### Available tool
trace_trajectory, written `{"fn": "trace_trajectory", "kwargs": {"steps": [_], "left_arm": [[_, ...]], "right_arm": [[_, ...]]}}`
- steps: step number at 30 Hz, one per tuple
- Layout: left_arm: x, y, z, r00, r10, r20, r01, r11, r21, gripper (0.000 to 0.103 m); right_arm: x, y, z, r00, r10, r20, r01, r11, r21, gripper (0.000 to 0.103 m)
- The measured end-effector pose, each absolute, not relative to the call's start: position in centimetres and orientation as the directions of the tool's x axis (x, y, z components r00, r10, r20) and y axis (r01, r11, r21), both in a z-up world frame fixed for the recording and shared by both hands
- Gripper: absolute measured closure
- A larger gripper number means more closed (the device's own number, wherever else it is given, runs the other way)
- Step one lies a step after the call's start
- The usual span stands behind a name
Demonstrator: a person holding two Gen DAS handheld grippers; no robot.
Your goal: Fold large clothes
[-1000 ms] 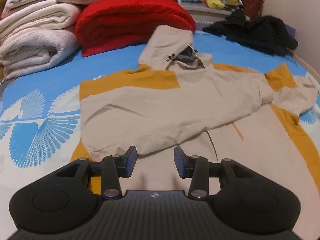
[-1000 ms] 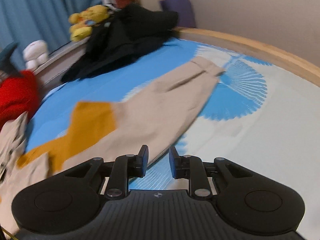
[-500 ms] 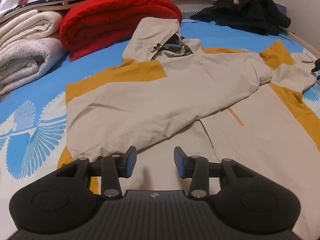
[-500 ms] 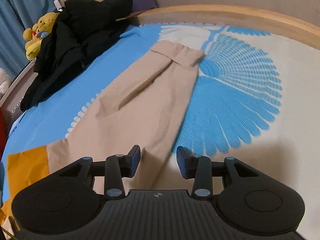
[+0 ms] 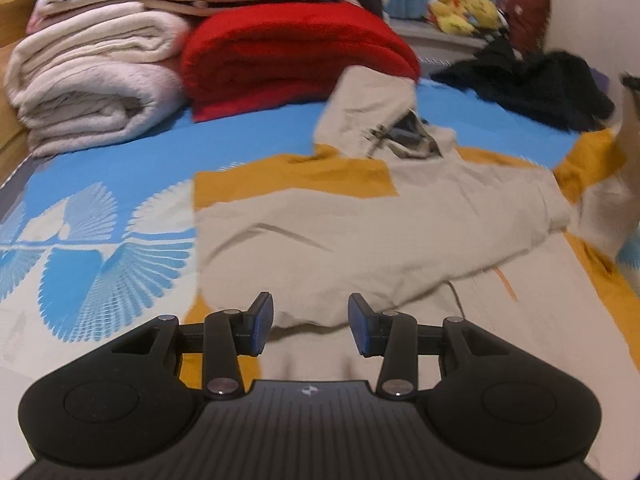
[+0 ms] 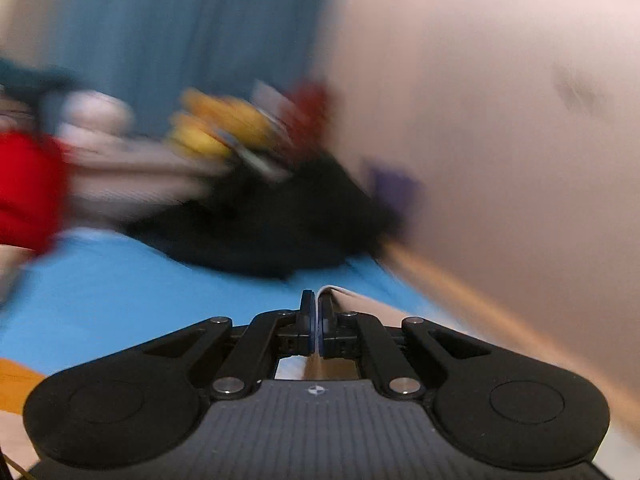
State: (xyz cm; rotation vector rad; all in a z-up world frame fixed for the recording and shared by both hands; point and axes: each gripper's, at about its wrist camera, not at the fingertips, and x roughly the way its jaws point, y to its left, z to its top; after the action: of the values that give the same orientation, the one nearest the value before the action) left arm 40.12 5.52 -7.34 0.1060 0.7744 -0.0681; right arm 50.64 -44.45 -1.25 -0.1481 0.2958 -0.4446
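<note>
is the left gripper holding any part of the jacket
No, the left gripper hangs open above the jacket, nothing between its pads.

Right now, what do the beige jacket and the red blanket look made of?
Beige jacket: thin matte woven fabric, probably cotton or nylon shell; it lies flat with sharp creases. Red blanket: fuzzy fleece-like pile, judging by its soft, thick rolled folds. Neither fibre is certain.
</note>
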Motion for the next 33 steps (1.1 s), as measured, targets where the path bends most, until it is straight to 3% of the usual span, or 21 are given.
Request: {"fn": "trace_trajectory", "kwargs": {"steps": [4, 8, 11, 13, 16, 24, 27, 30, 33], "left_arm": [[40.7, 8.6, -6.3, 0.711, -0.010, -0.703, 0.026, 1.000, 0.011, 0.057], [41.0, 11.4, -5.6, 0.703, -0.007, -0.711, -0.035, 0.998, -0.045, 0.057], [41.0, 12.5, -5.4, 0.694, -0.012, -0.720, -0.051, 0.997, -0.066, 0.057], [41.0, 12.8, -5.4, 0.690, -0.022, -0.724, -0.050, 0.996, -0.078, 0.057], [41.0, 12.4, -5.7, 0.689, -0.042, -0.723, -0.034, 0.995, -0.091, 0.057], [41.3, 7.0, -7.3, 0.701, -0.143, -0.698, 0.065, 0.988, -0.137, 0.057], [41.0, 3.3, -8.3, 0.703, -0.199, -0.682, 0.155, 0.980, -0.125, 0.057], [40.6, -1.1, -9.7, 0.701, -0.244, -0.670, 0.250, 0.964, -0.090, 0.047], [40.0, -5.3, -11.1, 0.701, -0.272, -0.659, 0.331, 0.943, -0.037, 0.043]], "right_arm": [[46.9, -27.3, 0.6, 0.975, -0.025, -0.220, -0.032, 0.967, -0.253, 0.103], [44.2, -15.7, -3.9, 0.822, 0.314, -0.475, -0.428, 0.891, -0.152, 0.102], [42.4, -12.1, -8.0, 0.686, 0.334, -0.647, -0.496, 0.864, -0.080, 0.101], [40.6, -12.2, -8.4, 0.659, 0.323, -0.679, -0.467, 0.884, -0.033, 0.100], [37.8, -13.7, -6.7, 0.683, 0.280, -0.675, -0.372, 0.928, 0.008, 0.089], [33.2, -25.2, -4.5, 0.796, 0.076, -0.600, 0.130, 0.947, 0.292, 0.078], [33.8, -28.7, -6.1, 0.778, -0.005, -0.628, 0.299, 0.882, 0.364, 0.078], [34.1, -31.4, -7.0, 0.767, -0.059, -0.639, 0.394, 0.829, 0.397, 0.078], [34.2, -33.0, -7.5, 0.764, -0.024, -0.645, 0.413, 0.786, 0.460, 0.076]]}}
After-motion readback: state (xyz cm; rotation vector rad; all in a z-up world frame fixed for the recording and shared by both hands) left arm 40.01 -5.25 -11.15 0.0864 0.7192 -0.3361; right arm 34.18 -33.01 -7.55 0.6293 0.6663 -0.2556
